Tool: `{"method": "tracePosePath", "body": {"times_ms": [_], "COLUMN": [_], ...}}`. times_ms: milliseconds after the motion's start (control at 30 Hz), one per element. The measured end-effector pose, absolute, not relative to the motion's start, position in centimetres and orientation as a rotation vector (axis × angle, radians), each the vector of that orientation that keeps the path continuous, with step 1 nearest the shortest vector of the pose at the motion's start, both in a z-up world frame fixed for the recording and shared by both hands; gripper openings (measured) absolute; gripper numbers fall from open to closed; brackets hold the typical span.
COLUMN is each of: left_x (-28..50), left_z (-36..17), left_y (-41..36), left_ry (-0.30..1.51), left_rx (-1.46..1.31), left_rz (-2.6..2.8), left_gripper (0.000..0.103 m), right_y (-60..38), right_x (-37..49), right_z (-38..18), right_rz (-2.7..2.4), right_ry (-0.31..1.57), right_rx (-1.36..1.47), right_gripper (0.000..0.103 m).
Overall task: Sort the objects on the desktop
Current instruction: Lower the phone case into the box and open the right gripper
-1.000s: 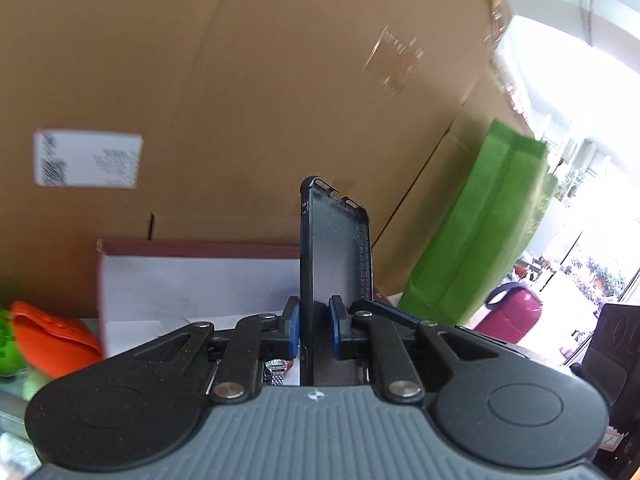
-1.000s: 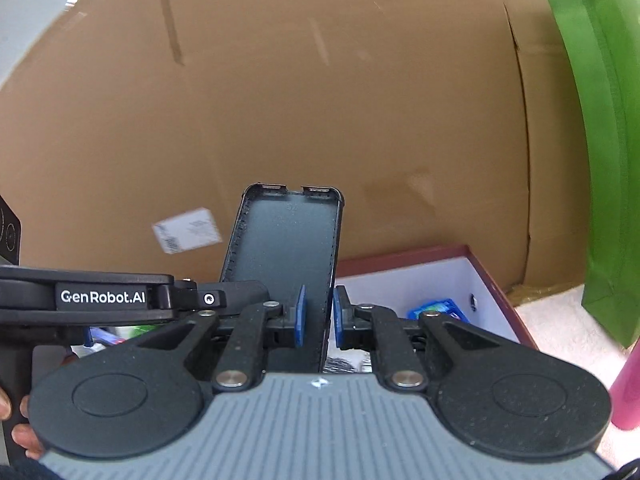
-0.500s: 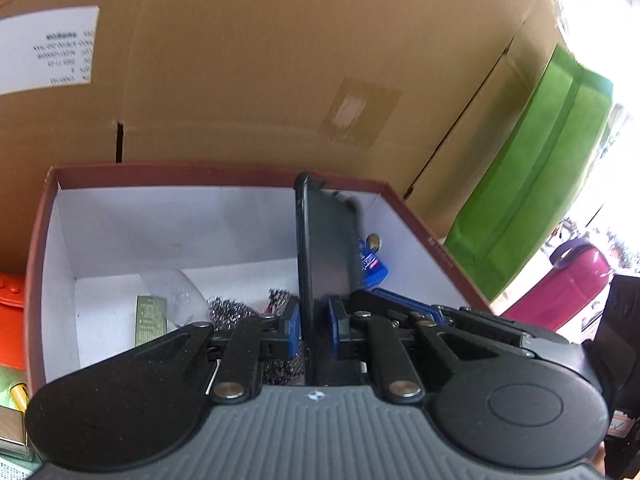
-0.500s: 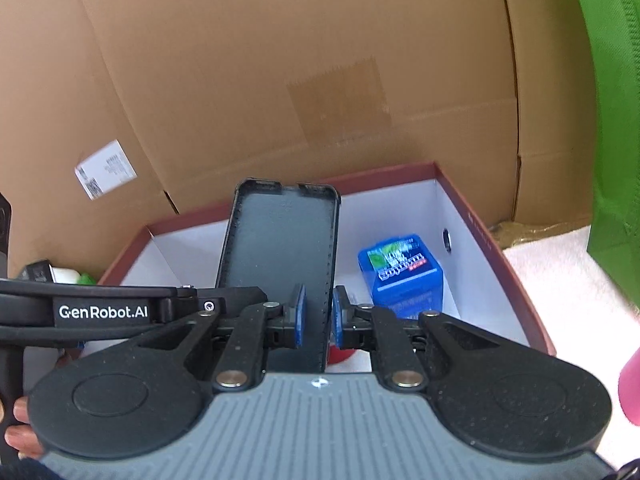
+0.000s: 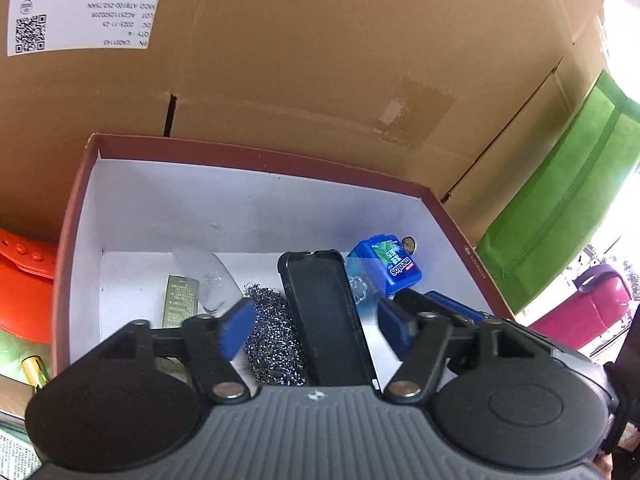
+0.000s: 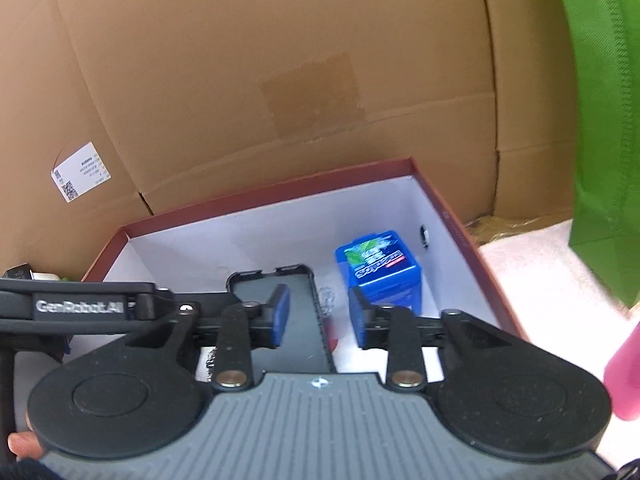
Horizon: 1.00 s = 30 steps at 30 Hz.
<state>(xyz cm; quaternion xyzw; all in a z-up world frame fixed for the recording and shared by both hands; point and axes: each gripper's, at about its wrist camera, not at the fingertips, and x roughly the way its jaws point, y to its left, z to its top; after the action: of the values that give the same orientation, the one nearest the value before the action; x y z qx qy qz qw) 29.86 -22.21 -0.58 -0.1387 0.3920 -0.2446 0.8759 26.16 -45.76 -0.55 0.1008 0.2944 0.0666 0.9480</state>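
A black phone case [image 5: 326,316] lies loose inside the red-rimmed white box [image 5: 256,152], leaning on a steel wool pad [image 5: 272,340]. It also shows in the right wrist view [image 6: 298,320]. My left gripper [image 5: 316,330] is open, its blue pads apart on either side of the case. My right gripper [image 6: 320,316] is open too, just above the case, inside the box [image 6: 280,188]. A blue Mentos box [image 5: 394,266] stands in the box's right corner, and shows in the right wrist view [image 6: 380,268].
A large cardboard box [image 5: 320,60] stands behind. A green bag [image 5: 560,208] and a magenta bottle [image 5: 584,304] are at the right. An orange item [image 5: 20,280] lies left of the box. A gold packet [image 5: 180,304] and clear plastic [image 5: 212,276] lie inside.
Both grippers lowered the phone case into the box, then opened and let it go. The case now rests tilted in the box.
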Motion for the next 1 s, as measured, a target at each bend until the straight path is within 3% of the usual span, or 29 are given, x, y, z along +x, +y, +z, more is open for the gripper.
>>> {"method": "tracePosePath", "body": {"times_ms": [100, 300, 333, 367, 433, 833, 1000], "left_x": [29.5, 28.3, 27.9, 27.6, 26.9, 20.8, 17.6], "left_z": [-0.4, 0.2, 0.4, 0.6, 1.1, 3.6, 4.2], "left_y": [-22.0, -21.6, -21.5, -21.4, -21.1, -19.9, -18.5], "left_ry": [0.804, 0.776, 0.764, 0.754, 0.721, 0.578, 0.508], "left_rx": [-0.286, -0.263, -0.263, -0.266, -0.276, -0.185, -0.171], "left_rz": [-0.528, -0.547, -0.550, -0.559, -0.563, -0.598, -0.577], "left_gripper": [0.085, 0.090, 0.090, 0.092, 0.092, 0.095, 0.102], "right_y": [-45.4, -44.1, -44.0, -43.8, -43.4, -40.8, -39.5], "right_x": [25.8, 24.6, 24.3, 23.9, 23.1, 17.9, 15.0], "right_z": [-0.5, -0.3, -0.2, 0.0, 0.3, 2.4, 3.5], "right_rz": [0.143, 0.110, 0.108, 0.103, 0.076, 0.075, 0.092], "right_ry": [0.598, 0.582, 0.574, 0.568, 0.541, 0.472, 0.434], "right_rx": [0.168, 0.087, 0.079, 0.071, 0.049, -0.016, -0.022], "right_gripper": [0.044, 0.061, 0.068, 0.084, 0.092, 0.095, 0.095]}}
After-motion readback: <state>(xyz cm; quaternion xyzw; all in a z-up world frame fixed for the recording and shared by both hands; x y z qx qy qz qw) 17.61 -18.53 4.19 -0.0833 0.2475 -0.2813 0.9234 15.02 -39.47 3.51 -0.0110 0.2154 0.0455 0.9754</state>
